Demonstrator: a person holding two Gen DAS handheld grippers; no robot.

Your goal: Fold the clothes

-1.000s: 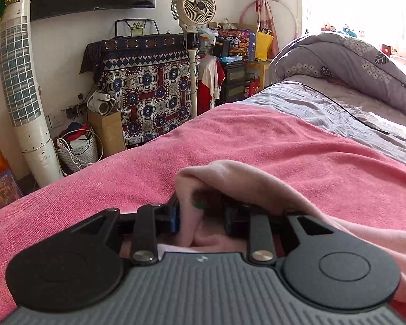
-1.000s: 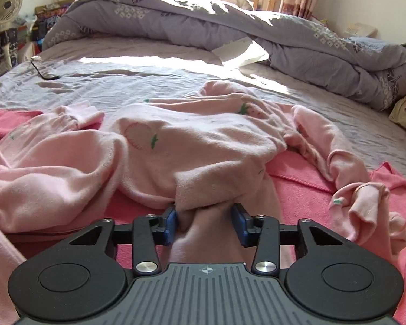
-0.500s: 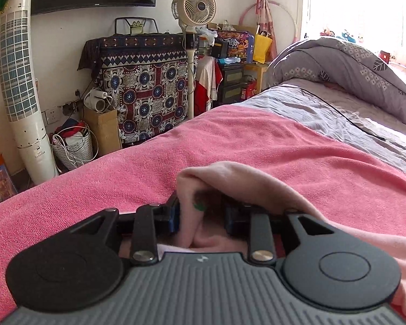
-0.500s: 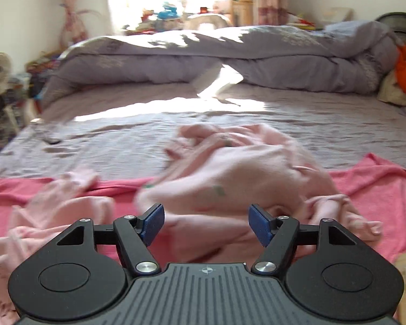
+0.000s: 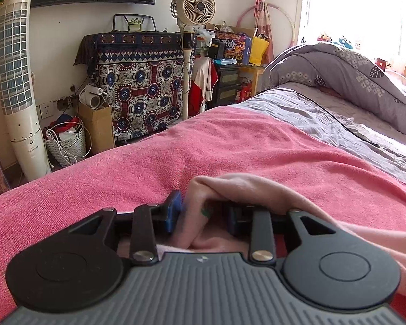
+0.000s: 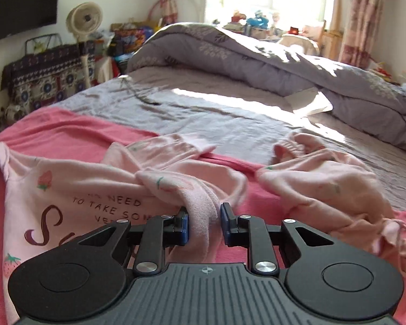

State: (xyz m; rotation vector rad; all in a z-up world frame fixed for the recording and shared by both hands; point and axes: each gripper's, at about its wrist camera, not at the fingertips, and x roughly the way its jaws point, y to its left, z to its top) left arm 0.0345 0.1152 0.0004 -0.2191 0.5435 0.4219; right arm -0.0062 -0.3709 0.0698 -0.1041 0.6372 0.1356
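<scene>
Right gripper (image 6: 204, 223): the jaws are closing, with a bunched band of the pink top (image 6: 100, 189) standing between the blue pads. The fabric fills the narrow gap and the pads appear to press on it from both sides. Left of the fingers (image 6: 182, 226) the top lies spread, showing dark lettering and strawberry prints. Right of the fingers and a little beyond lies a second pale pink garment (image 6: 324, 187), crumpled in a heap. Both pieces rest on a pink towel (image 6: 75, 138) laid over the bed. Past the fingertips the grey sheet (image 6: 230, 124) runs on to a rolled grey duvet (image 6: 257, 59) under the window.

Left gripper (image 5: 204, 212): the jaws are opening. A fold of pale pink cloth (image 5: 246, 187) humps up between the fingers and drapes over the right one, hiding most of its pad. The left pad (image 5: 173, 212) is plainly visible and touches the cloth at its edge; whether the pads grip it cannot be told for certain. Beyond the fingertips the towel is bare out to the bed edge. Far ahead and left of the fingers stand a tower fan (image 5: 19, 86), a patterned cloth-covered cabinet (image 5: 138, 81) and a pedestal fan (image 5: 193, 8) against the wall.
</scene>
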